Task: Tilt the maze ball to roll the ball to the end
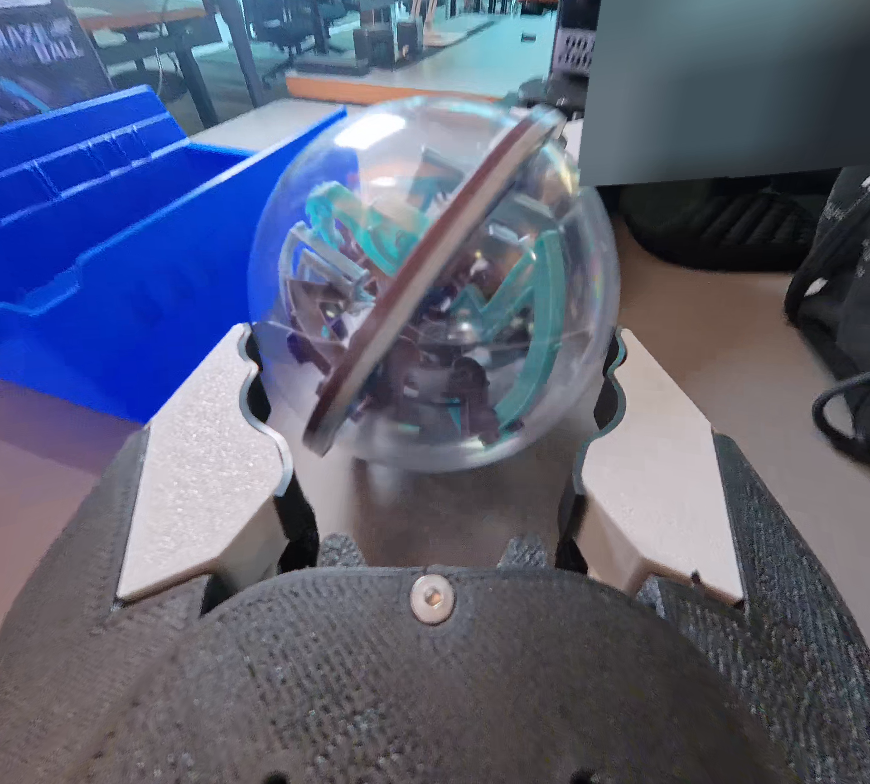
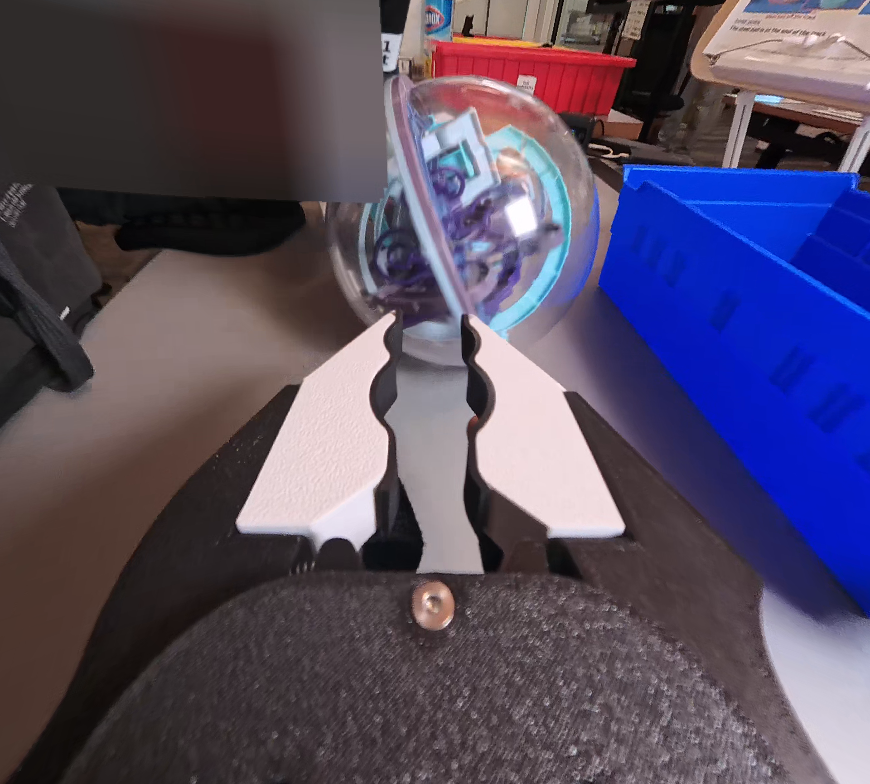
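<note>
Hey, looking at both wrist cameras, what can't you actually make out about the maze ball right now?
- Small steel ball inside the maze ball: not findable in either view; motion blur and tangled tracks hide it.
- Track end: not identifiable, same reason.
- Left gripper: fingers flank the sphere; contact unclear.
- Right gripper: fingertips near the rim; grip unclear.

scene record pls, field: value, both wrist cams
object: clear maze ball with teal and purple tracks inside
seam ring: tilted, not level
left gripper: jaws wide, one on each side of the ball; contact unclear
right gripper: jaws narrow, tips at the ball's lower edge near the ring; grip unclear
small ball inside: not discernible, blurred
nearby: blue bin beside the ball on the table
background: red bin
</note>
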A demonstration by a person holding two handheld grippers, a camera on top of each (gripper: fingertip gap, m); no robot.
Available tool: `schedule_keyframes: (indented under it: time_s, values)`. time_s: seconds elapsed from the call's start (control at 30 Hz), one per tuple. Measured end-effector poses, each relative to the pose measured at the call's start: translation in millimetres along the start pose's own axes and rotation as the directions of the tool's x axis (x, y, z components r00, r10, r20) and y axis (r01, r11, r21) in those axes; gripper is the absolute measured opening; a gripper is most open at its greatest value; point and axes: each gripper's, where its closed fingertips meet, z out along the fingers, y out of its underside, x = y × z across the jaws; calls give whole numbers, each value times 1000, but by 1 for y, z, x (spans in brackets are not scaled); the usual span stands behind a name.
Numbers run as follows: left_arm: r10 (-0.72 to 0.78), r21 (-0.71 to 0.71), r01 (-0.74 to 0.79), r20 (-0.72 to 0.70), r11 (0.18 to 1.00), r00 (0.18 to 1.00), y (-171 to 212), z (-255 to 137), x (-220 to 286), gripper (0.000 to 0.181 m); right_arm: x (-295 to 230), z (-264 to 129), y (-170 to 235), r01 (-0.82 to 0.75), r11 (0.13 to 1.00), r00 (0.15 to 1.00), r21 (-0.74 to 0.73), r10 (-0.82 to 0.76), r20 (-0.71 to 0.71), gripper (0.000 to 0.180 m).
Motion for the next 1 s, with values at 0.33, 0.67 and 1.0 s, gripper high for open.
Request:
schedule_keyframes:
  time_s: [0.33, 0.67, 1.0]
  values:
    - [-14, -23, 13, -38, 1000, 999, 13, 4, -3, 137, 19, -6, 5, 6, 1000, 996, -23, -8, -84, 35]
    - [39, -69, -43, -56, 997, 998, 23, -4, 0, 132, 13, 3, 14, -78, 993, 997, -89, 77, -15, 65]
    - [-161, 23, 168, -180, 986, 970, 0, -6, 14, 146, 5, 9, 9, -41, 997, 999, -65, 40, -17, 59]
